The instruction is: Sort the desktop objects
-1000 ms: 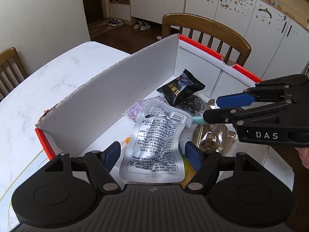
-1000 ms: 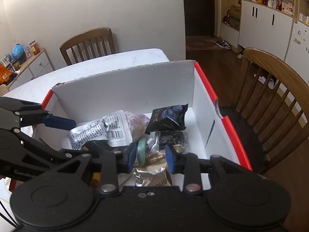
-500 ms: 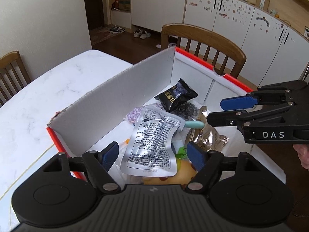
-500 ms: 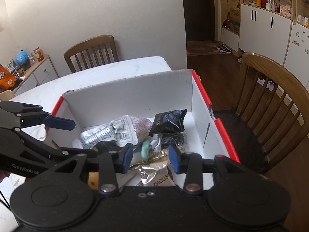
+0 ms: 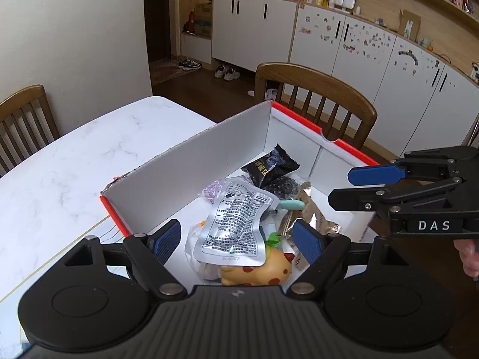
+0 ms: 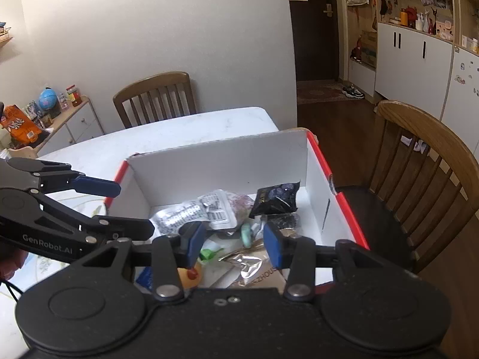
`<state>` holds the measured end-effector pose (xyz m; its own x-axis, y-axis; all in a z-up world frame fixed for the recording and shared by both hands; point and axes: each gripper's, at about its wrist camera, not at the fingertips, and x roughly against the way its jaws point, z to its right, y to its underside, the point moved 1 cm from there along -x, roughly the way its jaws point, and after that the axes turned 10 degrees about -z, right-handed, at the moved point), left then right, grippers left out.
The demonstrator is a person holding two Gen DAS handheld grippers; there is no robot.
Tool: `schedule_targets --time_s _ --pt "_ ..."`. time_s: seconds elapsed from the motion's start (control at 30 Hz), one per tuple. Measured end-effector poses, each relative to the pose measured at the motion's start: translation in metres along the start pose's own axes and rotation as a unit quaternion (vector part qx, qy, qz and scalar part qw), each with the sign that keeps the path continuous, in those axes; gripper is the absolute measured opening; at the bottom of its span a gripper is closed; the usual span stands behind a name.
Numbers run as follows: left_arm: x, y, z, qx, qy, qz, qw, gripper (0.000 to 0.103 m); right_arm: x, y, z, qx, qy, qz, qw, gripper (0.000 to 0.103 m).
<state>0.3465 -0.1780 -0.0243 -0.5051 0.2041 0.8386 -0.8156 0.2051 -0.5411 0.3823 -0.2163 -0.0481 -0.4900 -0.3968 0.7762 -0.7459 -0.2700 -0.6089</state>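
A white cardboard box [image 5: 194,173] with red edges stands on the table. In it lie a silver printed pouch [image 5: 233,227], a black snack bag [image 5: 269,167], a teal piece [image 5: 292,205], a gold foil pack [image 5: 311,218] and a yellow spotted toy [image 5: 257,269]. My left gripper [image 5: 238,239] hangs above the pouch, its jaws opening with nothing between them. My right gripper [image 6: 233,239] hovers over the teal piece [image 6: 247,233] and foil pack [image 6: 248,263], its jaws also opening and holding nothing. Each gripper shows in the other's view, the right gripper [image 5: 348,188] and the left gripper [image 6: 131,209].
The box sits at the corner of a white marble table [image 5: 74,164]. Wooden chairs stand close by: one chair [image 5: 314,89] behind the box, another chair [image 5: 24,113] at the left. White cabinets line the far wall. A hand [image 5: 470,254] holds the right gripper.
Both grippers have risen and drawn back from the box, and their jaws stand wider. The teal piece that sat between the right fingers now lies below them in the box.
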Motion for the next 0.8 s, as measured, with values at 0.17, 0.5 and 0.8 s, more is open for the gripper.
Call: schedule_targets --time_s 0.17,0.5,0.8 --pt "0.019 0.006 0.000 0.009 0.000 0.017 0.9998 0.082 0.012 0.002 -0.007 0.003 -0.003 0.009 1.000 0.046" --pt "0.053 0.018 -0.004 0.028 -0.002 0.042 0.9987 0.086 0.026 0.008 -0.028 0.015 -0.001 0.018 1.000 0.052" --pt "0.079 0.039 -0.008 0.046 -0.001 0.056 0.9973 0.101 0.042 0.017 -0.045 0.022 0.006 0.037 0.999 0.066"
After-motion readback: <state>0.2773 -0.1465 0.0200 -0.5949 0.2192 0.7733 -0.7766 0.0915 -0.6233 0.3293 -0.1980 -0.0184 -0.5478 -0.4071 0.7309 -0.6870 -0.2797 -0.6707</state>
